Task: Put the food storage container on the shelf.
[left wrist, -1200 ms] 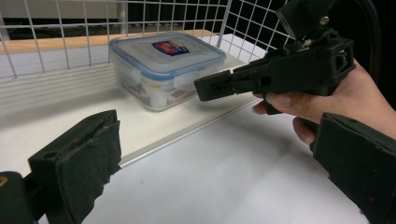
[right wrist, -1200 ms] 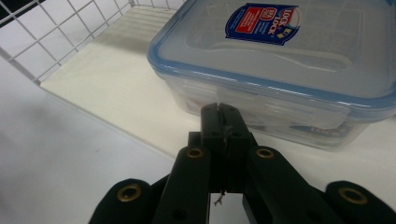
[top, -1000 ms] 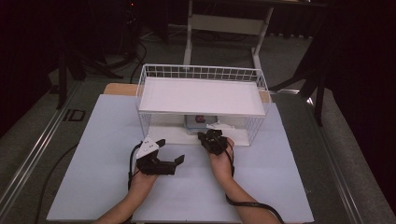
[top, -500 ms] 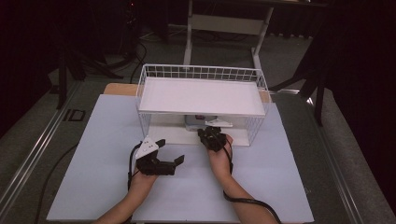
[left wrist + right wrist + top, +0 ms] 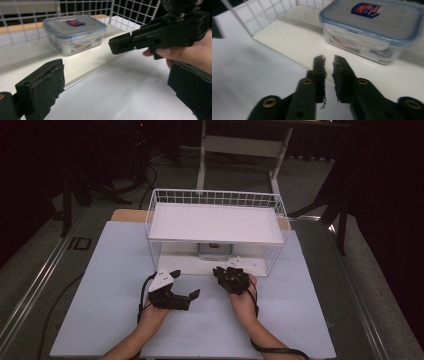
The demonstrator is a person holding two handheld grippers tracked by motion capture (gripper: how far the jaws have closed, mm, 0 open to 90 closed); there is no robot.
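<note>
A clear lidded container (image 5: 215,251) with a blue rim and a red-blue label stands on the bottom shelf of a white wire rack (image 5: 216,222). In the right gripper view the container (image 5: 372,27) is just ahead of my right gripper (image 5: 329,67), whose jaws are shut with nothing between them. That right gripper (image 5: 227,270) sits at the shelf's front edge. My left gripper (image 5: 186,283) rests on the white tabletop to its left, open wide and empty. In the left gripper view my left gripper (image 5: 117,95) looks at the container (image 5: 75,32) and the right gripper (image 5: 155,37).
The rack's top shelf (image 5: 215,220) overhangs the container, with wire walls at the sides and back. The white table cover (image 5: 110,285) stretches to both sides of the hands. A cable (image 5: 280,352) trails from the right gripper at the front edge.
The right gripper has edged slightly back from the shelf toward the person. The left gripper has stayed where it was, still open.
</note>
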